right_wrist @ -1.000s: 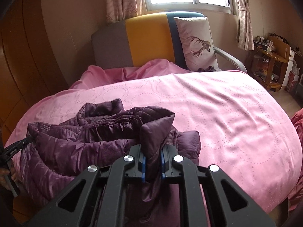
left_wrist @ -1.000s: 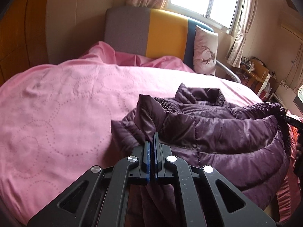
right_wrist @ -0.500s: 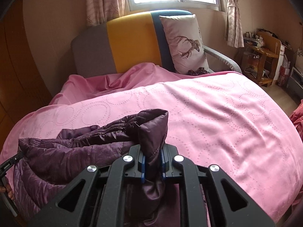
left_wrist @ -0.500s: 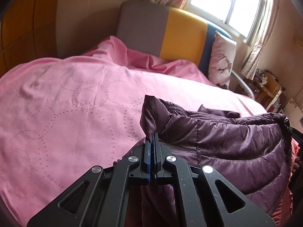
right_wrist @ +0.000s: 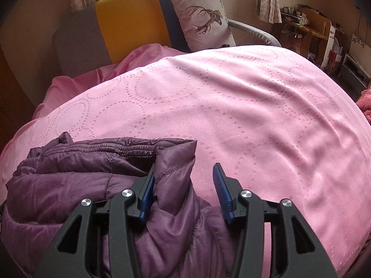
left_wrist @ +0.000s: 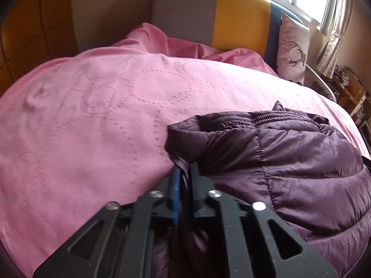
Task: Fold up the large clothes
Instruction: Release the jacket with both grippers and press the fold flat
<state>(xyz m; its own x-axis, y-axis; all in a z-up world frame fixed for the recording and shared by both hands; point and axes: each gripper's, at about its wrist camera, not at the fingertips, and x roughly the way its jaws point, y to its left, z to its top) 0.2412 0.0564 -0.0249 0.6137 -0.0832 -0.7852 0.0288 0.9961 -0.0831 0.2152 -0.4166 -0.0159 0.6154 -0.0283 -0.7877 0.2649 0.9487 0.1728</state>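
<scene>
The purple quilted jacket (left_wrist: 289,162) lies bunched at the near edge of the bed, on the pink bedspread (left_wrist: 92,120), which stretches bare up to the headboard (right_wrist: 129,25) and deer cushion (right_wrist: 199,16). The left hand-held gripper (left_wrist: 184,169) is opening, a fold between its slightly parted jaws. The right hand-held gripper (right_wrist: 184,173) is opening wide, a corner of the jacket lying loose against its left pad.

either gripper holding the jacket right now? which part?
Neither grips it firmly. The right gripper is opening, a fold of the purple jacket loose between its pads. The left gripper is opening too, jacket edge between.
</scene>
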